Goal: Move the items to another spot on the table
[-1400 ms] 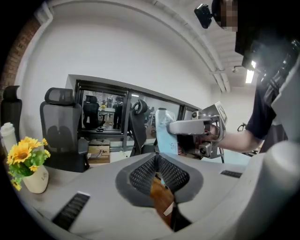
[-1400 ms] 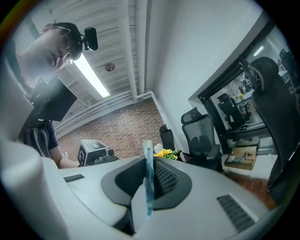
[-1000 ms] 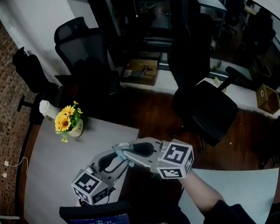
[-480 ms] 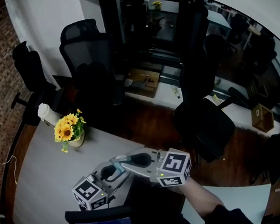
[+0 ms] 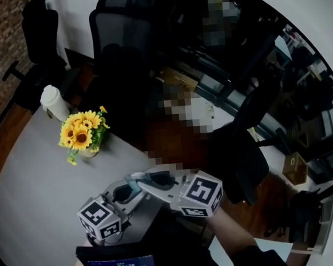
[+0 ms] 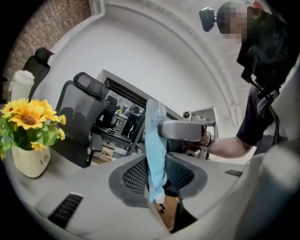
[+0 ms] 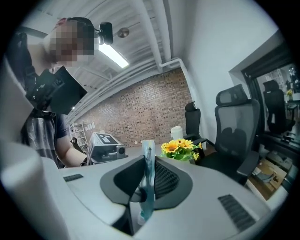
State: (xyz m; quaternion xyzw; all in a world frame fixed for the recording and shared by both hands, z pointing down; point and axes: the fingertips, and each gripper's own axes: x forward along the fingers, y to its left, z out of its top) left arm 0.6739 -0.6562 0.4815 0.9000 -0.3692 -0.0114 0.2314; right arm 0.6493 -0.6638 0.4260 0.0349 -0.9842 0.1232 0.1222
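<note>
A small light blue tube (image 6: 155, 150) with a white cap hangs cap down between both grippers, above the near edge of the grey table (image 5: 33, 191). My left gripper (image 6: 157, 174) has just been closing and its pads stand against the tube's body. My right gripper (image 7: 145, 183) pinches the tube (image 7: 146, 180) edge-on; its jaws have just been opening a little, with the tube still between them. In the head view the left gripper (image 5: 132, 189) and the right gripper (image 5: 133, 178) meet tip to tip. Yellow sunflowers (image 5: 81, 133) in a cream vase (image 6: 29, 160) stand further back.
A white lidded cup (image 5: 54, 102) stands at the table's far corner behind the flowers. Black office chairs (image 5: 120, 24) line the far side, and another (image 5: 242, 152) stands to the right. A dark screen (image 5: 116, 265) shows at the bottom edge.
Both grippers have stayed tip to tip on the tube and sunk slightly toward the table. The head view has swung, so the flowers and cup now sit higher and closer.
</note>
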